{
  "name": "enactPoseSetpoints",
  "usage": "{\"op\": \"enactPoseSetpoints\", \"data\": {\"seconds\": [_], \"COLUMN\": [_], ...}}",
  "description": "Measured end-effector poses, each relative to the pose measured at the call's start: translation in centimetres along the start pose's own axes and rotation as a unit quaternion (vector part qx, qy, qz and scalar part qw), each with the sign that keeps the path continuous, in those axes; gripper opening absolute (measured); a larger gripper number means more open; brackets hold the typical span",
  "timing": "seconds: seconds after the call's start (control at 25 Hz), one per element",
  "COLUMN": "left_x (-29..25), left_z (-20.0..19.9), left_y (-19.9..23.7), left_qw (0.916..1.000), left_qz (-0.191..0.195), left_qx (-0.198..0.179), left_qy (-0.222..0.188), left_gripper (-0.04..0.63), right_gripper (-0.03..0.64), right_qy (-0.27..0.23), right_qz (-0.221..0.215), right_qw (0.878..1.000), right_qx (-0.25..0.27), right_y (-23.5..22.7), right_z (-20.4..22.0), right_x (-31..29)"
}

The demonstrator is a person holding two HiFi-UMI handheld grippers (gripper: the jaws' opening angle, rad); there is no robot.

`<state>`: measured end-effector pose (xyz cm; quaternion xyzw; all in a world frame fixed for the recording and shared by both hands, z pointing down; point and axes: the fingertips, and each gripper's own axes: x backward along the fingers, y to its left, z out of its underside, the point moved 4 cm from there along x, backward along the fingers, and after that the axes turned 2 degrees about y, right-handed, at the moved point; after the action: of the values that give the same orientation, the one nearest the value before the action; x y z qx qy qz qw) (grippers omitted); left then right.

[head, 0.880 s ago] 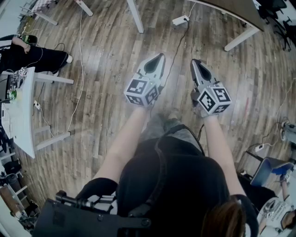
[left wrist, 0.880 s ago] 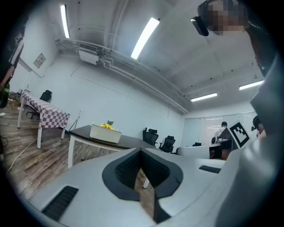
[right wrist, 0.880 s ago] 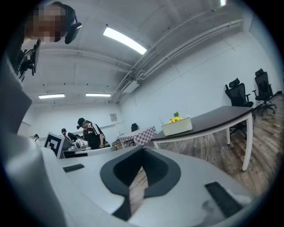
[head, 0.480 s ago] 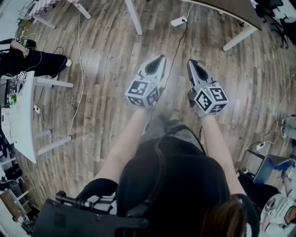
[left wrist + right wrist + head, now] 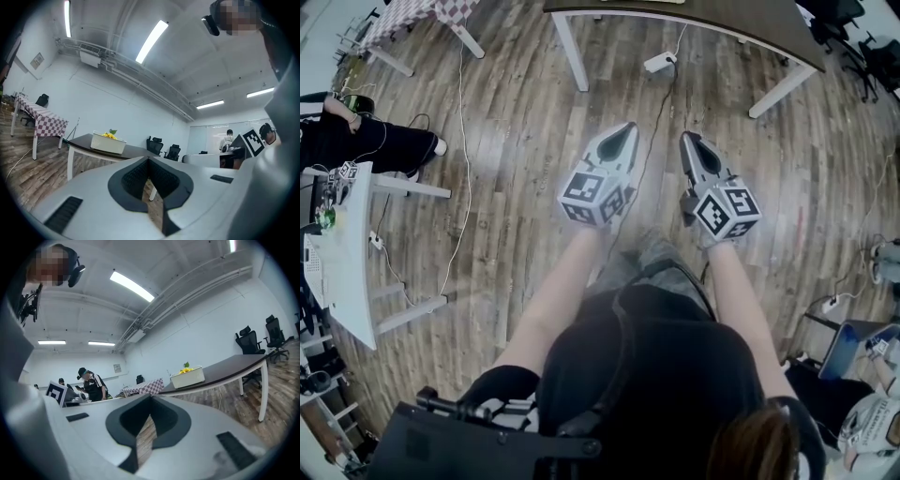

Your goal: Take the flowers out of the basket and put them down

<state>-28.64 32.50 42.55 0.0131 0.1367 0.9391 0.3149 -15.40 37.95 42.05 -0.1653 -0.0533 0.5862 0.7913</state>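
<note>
**A:** How were the two grippers?

**B:** Both were clenched on nothing. The left gripper (image 5: 622, 131) and the right gripper (image 5: 689, 142) were held level, side by side above the wooden floor (image 5: 516, 122). Each had its jaws pressed together with nothing between them.

**A:** And the flowers?

**B:** The yellow flowers (image 5: 110, 135) sat in one white basket (image 5: 108, 144). It stood on one dark table (image 5: 136, 151), well ahead of both grippers and touched by neither.

**A:** What else was around?

**B:** One checkered table (image 5: 44, 120) stood left of the dark one. Two black office chairs (image 5: 154, 142) showed beyond it. One white power strip (image 5: 661, 63) lay on the floor beneath it. One person (image 5: 366, 122) sat off to the left.
</note>
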Motion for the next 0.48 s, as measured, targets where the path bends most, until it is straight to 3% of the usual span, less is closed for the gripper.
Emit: {"op": "enactPoseSetpoints", "data": {"seconds": [0.48], "left_x": [-5.9], "left_z": [-1.5], "left_y": [4.5], "left_qw": [0.9996], "left_qz": [-0.026], "left_qx": [-0.011], "left_qy": [-0.006], "left_gripper": [0.0], "right_gripper": [0.002], "right_qy": [-0.003], "right_qz": [-0.016], "right_qw": [1.0], "right_qx": [-0.021], "right_y": [-5.1], "right_z": [-1.8], "right_x": [-6.8]}}
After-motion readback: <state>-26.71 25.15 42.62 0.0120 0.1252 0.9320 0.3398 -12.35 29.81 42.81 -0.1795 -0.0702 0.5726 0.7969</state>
